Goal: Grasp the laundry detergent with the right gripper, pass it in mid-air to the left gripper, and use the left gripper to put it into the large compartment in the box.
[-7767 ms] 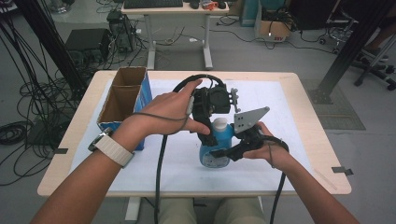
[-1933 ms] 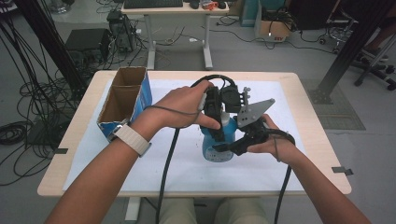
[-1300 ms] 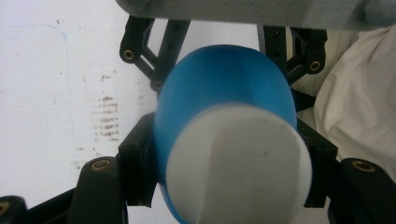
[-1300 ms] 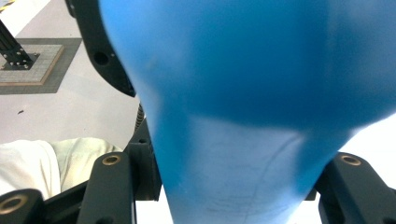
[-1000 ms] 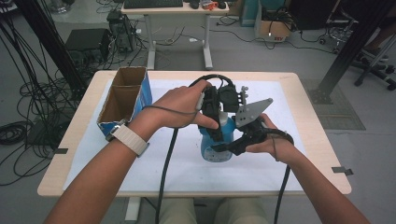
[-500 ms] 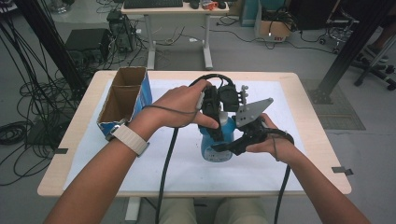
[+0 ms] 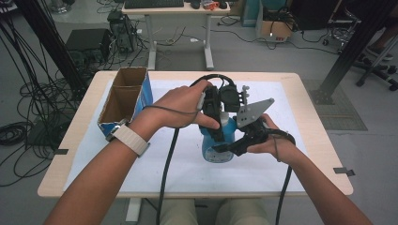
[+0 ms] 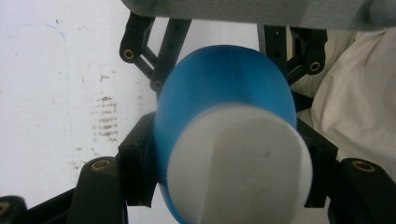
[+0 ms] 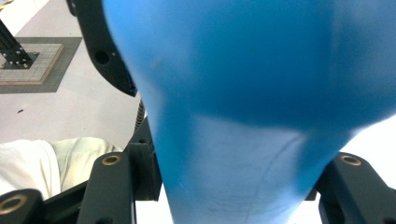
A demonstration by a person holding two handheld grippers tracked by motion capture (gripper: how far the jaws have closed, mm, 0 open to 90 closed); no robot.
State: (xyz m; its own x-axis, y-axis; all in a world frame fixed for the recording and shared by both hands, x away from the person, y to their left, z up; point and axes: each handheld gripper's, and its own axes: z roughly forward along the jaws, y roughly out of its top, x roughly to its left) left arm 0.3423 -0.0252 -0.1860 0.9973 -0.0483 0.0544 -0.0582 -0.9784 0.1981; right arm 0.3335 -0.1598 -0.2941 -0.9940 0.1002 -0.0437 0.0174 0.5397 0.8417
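Little has been shifted since the earlier high views: both grippers are kept clamped on a blue bottle above the table.

Seen from above, a wooden table [image 7: 309,154] covered by a white mat [image 7: 187,164] is crossed by two forearms, and an open cardboard box [image 7: 123,101] stands at its far left. The blue bottle [image 7: 219,145] is held upright at the mat's centre. Its lower body is gripped from the side by the right gripper [image 7: 225,149], jaws closed tight against it. Its neck is pinched from above by the left gripper [image 7: 217,133], closed just below the white cap [image 8: 240,163]. Since the oldest picture, both hands have been drawn slightly nearer the person. With nothing moved lately, the cap is judged to be mid-twist or about to be loosened.
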